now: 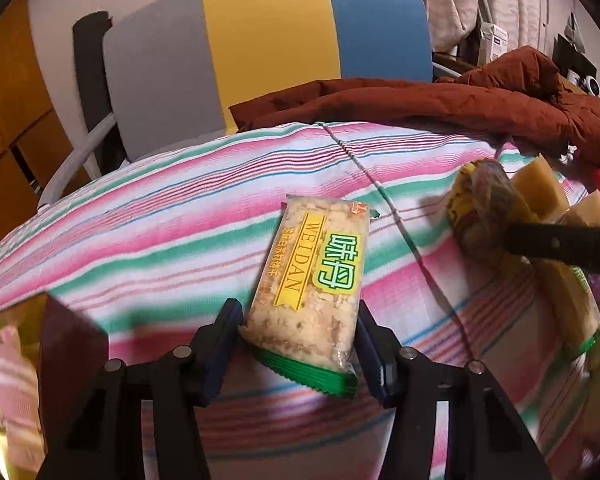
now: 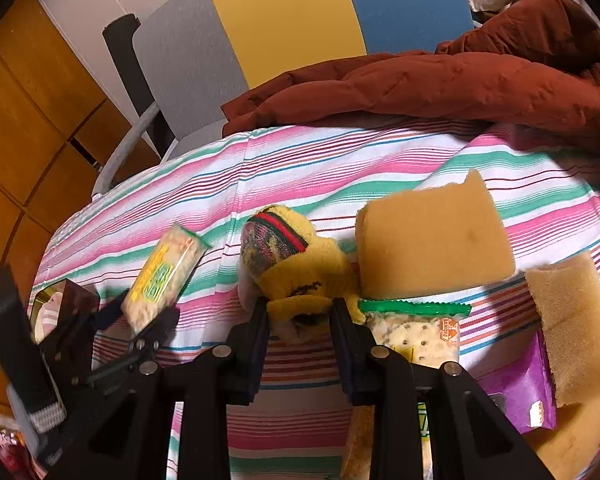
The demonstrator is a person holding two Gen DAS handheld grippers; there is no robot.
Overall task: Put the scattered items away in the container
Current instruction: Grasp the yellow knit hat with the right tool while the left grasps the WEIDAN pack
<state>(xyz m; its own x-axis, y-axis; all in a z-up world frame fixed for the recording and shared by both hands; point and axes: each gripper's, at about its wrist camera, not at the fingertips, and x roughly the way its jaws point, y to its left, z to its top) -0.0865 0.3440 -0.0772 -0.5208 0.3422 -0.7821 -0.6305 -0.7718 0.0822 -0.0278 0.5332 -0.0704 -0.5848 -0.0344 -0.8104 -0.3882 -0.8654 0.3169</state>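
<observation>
A clear packet of crackers (image 1: 312,276) with a yellow and green label sits lengthwise between the fingers of my left gripper (image 1: 296,328), whose blue pads press its two long sides near the green end. In the right wrist view that packet (image 2: 160,276) is tilted up off the striped cloth in the left gripper (image 2: 140,316). My right gripper (image 2: 300,316) is shut on a yellow knitted sock (image 2: 296,264) with red and green bands, and the sock's far end rests on the cloth. I cannot make out a container for certain.
A striped cloth (image 2: 340,160) covers the surface. Two tan sponges (image 2: 432,240) (image 2: 568,328), a second cracker packet (image 2: 416,336) and a purple packet (image 2: 516,384) lie at the right. A dark glossy box (image 2: 64,304) stands left. A rust-red jacket (image 2: 420,80) and a chair (image 2: 284,20) are behind.
</observation>
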